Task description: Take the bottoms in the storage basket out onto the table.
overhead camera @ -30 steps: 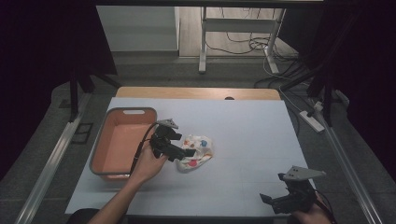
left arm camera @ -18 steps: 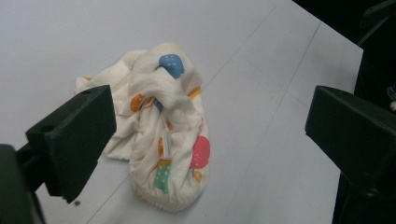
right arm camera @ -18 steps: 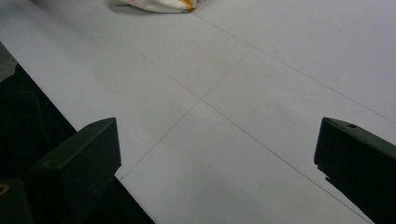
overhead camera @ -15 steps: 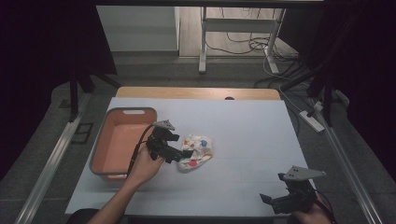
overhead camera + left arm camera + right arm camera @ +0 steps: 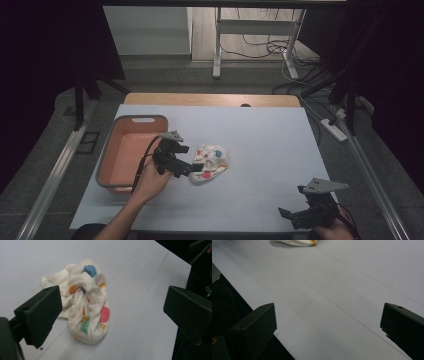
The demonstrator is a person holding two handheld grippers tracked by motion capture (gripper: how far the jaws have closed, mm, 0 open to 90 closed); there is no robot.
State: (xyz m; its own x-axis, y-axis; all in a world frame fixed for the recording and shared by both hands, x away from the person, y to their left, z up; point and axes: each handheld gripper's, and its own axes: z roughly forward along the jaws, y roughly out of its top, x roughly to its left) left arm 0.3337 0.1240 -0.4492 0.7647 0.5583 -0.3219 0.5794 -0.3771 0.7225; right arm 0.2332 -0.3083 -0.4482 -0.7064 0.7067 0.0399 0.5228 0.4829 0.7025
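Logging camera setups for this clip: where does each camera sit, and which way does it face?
High view: above the person's side, looking forward and down at the table; forearm, left gripper and right gripper show.
Left gripper view: on the left gripper, facing the cloth; its open black jaws show.
Right gripper view: on the right gripper, low over the table; open jaws show.
Shared: all three show the cloth.

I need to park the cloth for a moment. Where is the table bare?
Bare: the wide stretch between the crumpled cloth and the right tongs, and the far strip toward the wooden table edge. Crowded: the left side, where the orange bin, left tongs and cloth sit close together.
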